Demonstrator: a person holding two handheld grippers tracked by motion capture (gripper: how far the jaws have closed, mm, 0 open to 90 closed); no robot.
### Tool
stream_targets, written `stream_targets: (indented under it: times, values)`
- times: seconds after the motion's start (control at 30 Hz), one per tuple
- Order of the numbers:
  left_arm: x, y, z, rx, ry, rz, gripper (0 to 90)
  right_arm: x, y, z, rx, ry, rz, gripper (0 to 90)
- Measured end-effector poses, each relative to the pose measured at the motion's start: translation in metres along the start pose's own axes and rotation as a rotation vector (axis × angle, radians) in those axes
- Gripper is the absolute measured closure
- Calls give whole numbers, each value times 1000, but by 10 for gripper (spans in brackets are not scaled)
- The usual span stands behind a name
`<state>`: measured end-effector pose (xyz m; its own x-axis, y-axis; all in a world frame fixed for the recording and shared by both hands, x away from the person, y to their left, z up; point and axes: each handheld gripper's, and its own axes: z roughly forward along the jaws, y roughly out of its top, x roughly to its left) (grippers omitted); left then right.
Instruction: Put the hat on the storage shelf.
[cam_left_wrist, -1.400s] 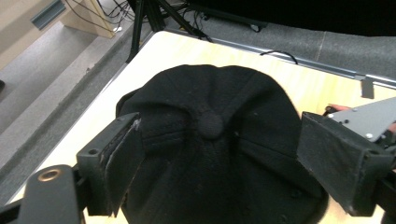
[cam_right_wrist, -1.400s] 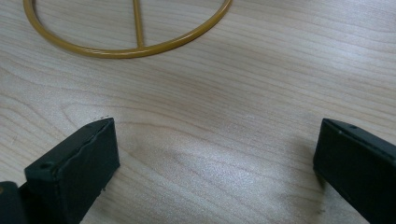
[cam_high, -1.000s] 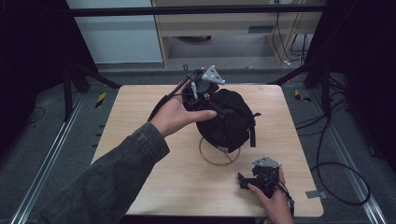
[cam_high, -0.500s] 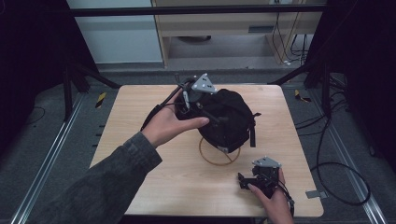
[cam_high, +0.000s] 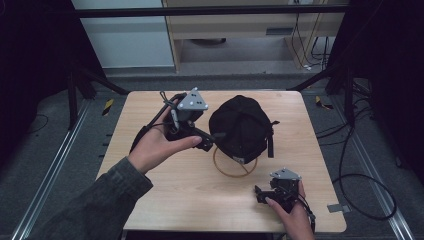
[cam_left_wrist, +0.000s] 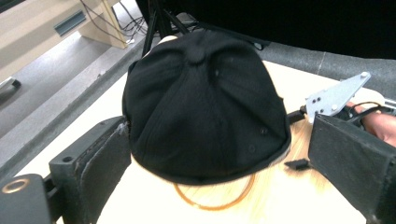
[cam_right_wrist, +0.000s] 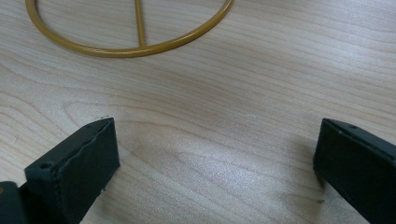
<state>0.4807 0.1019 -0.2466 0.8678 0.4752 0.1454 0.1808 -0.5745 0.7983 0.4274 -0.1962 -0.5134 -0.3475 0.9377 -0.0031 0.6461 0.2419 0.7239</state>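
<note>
High view: left gripper (cam_high: 209, 141) sat centre-left of the frame, held in the person's left hand (cam_high: 155, 147). Forearm in a dark sleeve (cam_high: 95, 202) came in from the lower left corner and angled up toward the middle. Palm was cupped under the gripper body, thumb stretched along its near side, grey plate on top. Jaws pointed right, at the black cap (cam_high: 241, 128), tips just beside its left edge.

Left gripper view: jaws stood wide apart, one at lower left, one at lower right of the frame. The cap (cam_left_wrist: 205, 105) filled the centre between them, crown button at the top. Left jaw looked to be touching or nearly touching the cap's edge; could not tell for sure. Right jaw was apart from it.

Cap rested over a gold wire ring stand (cam_high: 234, 169), on the wooden table (cam_high: 165, 200), just right of centre. Part of the ring stuck out below the cap toward the frame's bottom.

Right gripper (cam_high: 260, 194) was low at lower right of the high view, in the right hand (cam_high: 292, 217), resting on or just above the table, pointing left. Well apart from the cap. Right gripper view: jaws spread wide over bare wood, ring stand (cam_right_wrist: 135, 44) at the top of frame.
</note>
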Motion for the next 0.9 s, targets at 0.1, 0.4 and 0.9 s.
stream_targets:
  times: [0.1, 0.4, 0.9]
  values:
    - [1, -5, -4, 6, 8, 1, 53, 0, 0, 0, 1, -1, 6, 4]
    - [-2, -37, -13, 5, 7, -46, 53, 0, 0, 0, 0, 0, 2, 4]
    - [-10, -79, -7, 6, -39, -102, 56, 0, 0, 0, 0, 1, 4, 4]
